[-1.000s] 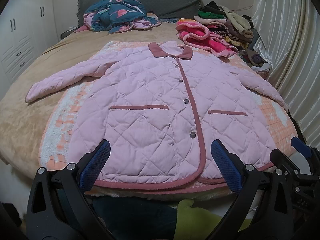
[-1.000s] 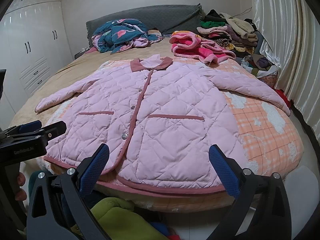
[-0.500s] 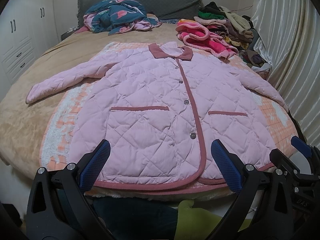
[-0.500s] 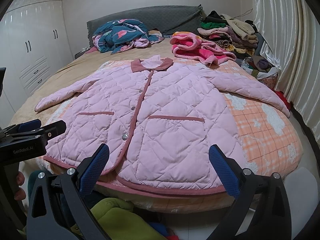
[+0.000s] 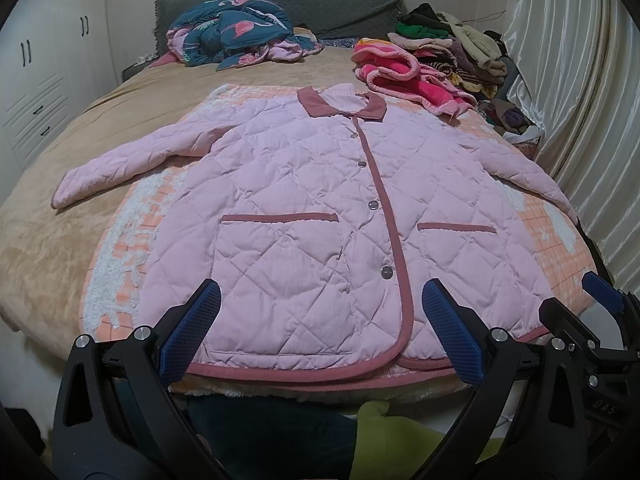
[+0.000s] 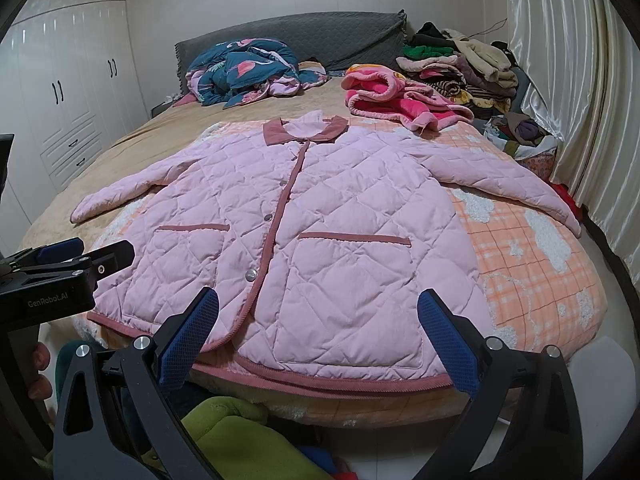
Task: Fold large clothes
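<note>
A pink quilted jacket [image 5: 320, 208] [image 6: 316, 232] with dark-rose trim lies flat and buttoned on the bed, front up, collar far, both sleeves spread sideways. Its hem hangs at the near edge of the bed. My left gripper [image 5: 320, 320] hovers open just short of the hem, over the left pocket side. The right gripper [image 6: 318, 320] is open too, in front of the hem by the right pocket. Neither holds anything. The left gripper's body [image 6: 60, 276] shows at the left of the right wrist view, and the right gripper's body [image 5: 592, 320] at the right of the left wrist view.
An orange checked fleece blanket [image 6: 532, 256] lies under the jacket on the tan bed [image 5: 48, 216]. A blue flamingo quilt [image 5: 232, 28] and a pink fleece garment [image 5: 400, 68] lie near the headboard. Piled clothes [image 6: 460, 64] sit far right by the curtain [image 6: 580, 80]. Wardrobe [image 6: 68, 92] at left.
Both views have drifted very slightly; the jacket sits a little lower in the frames. The jaws stay equally wide and the jacket has not been touched.
</note>
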A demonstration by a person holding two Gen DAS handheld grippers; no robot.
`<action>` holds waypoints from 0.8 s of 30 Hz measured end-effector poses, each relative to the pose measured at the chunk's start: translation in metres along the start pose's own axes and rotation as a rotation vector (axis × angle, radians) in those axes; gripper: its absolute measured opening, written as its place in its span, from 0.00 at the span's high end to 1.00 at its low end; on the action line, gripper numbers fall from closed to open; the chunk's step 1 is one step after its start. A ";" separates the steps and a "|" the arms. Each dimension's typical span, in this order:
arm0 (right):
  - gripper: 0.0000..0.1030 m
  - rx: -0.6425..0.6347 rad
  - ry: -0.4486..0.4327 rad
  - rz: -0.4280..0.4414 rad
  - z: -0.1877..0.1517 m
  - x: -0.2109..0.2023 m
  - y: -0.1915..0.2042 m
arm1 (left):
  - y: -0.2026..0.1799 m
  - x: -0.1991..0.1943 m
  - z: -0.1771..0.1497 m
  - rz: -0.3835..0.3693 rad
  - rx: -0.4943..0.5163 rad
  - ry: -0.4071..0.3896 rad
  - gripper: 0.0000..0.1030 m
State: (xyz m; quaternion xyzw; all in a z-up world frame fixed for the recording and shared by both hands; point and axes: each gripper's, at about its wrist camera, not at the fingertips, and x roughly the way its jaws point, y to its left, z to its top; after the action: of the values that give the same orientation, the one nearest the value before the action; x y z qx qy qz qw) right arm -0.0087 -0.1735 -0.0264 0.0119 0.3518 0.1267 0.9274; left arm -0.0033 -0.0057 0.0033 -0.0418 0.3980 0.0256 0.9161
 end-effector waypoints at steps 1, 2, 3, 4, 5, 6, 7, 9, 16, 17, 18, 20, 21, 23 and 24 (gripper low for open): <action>0.04 0.000 0.002 0.000 0.000 0.001 0.001 | 0.000 0.000 0.000 0.000 0.001 0.000 0.08; 0.04 -0.001 0.001 0.000 0.000 0.001 0.001 | 0.000 0.000 0.000 0.000 0.000 0.001 0.08; 0.04 0.000 0.001 0.000 0.000 0.001 0.000 | 0.000 0.000 0.000 0.000 0.000 0.001 0.08; 0.04 0.000 0.000 0.000 0.000 0.001 0.000 | 0.000 0.000 0.000 -0.001 -0.001 0.000 0.08; 0.04 -0.001 0.001 0.000 0.001 0.002 0.001 | -0.001 0.000 0.000 -0.001 -0.001 0.001 0.08; 0.04 -0.001 0.001 -0.001 0.000 0.001 0.000 | -0.001 0.000 0.000 0.000 -0.001 0.001 0.08; 0.04 -0.001 -0.001 -0.001 0.000 0.001 0.000 | 0.000 0.000 0.000 0.000 0.000 -0.001 0.08; 0.04 -0.002 0.003 0.000 0.001 0.002 0.000 | 0.000 0.000 0.000 0.000 0.000 0.001 0.08; 0.04 -0.008 0.018 0.003 -0.001 0.008 0.000 | 0.004 0.002 0.001 0.001 -0.010 0.010 0.08; 0.04 -0.010 0.026 0.006 -0.001 0.011 0.000 | 0.005 0.003 0.001 0.001 -0.016 0.013 0.08; 0.04 -0.011 0.030 0.007 -0.001 0.013 0.000 | 0.006 0.004 0.002 0.000 -0.019 0.014 0.08; 0.04 -0.016 0.038 0.006 0.001 0.018 0.000 | 0.009 0.006 0.004 0.003 -0.027 0.019 0.08; 0.04 -0.016 0.041 0.008 0.003 0.021 -0.002 | 0.011 0.009 0.007 0.003 -0.030 0.023 0.08; 0.04 -0.017 0.044 0.007 0.006 0.024 -0.003 | 0.015 0.013 0.012 0.009 -0.038 0.025 0.08; 0.04 -0.013 0.047 0.007 0.009 0.026 -0.005 | 0.017 0.014 0.015 0.013 -0.039 0.020 0.08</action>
State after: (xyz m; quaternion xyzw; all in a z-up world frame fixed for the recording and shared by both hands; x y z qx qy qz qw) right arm 0.0174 -0.1717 -0.0371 0.0043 0.3729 0.1325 0.9184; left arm 0.0162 0.0126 0.0020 -0.0571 0.4070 0.0390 0.9108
